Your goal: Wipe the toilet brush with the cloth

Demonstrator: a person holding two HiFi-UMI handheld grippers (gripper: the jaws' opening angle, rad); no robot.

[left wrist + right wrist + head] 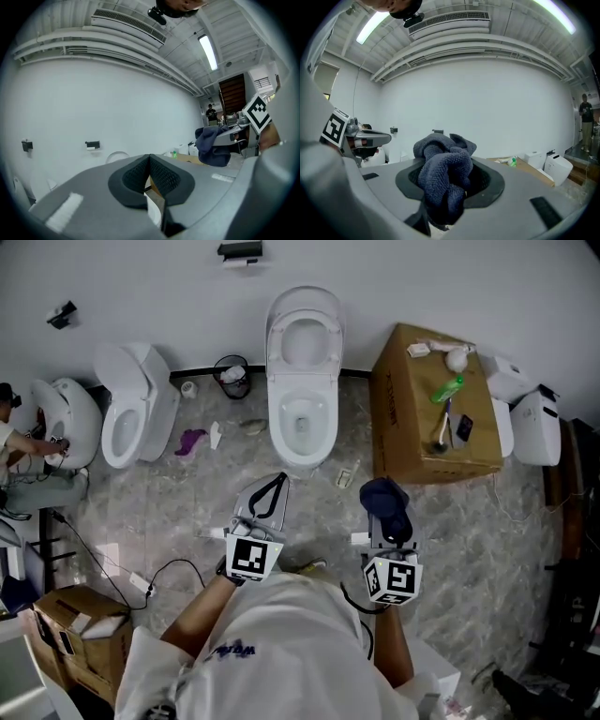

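Observation:
My right gripper (385, 495) is shut on a bunched dark blue cloth (386, 505), which spills out over its jaws (445, 173). My left gripper (280, 478) is shut with nothing in it; its black pads (161, 176) meet at the tip. Both are held over the floor in front of a white toilet (303, 381). On a cardboard box (412, 451) at the right lies a thin, dark-handled item (442, 426) that may be the toilet brush; I cannot tell for sure.
The box also carries a green bottle (448, 388) and a white ball (457, 358). Two more toilets (141, 404) stand at the left, near a seated person (23, 442). A small bin (232, 377), a purple rag (190, 441) and floor cables (112, 563) lie around.

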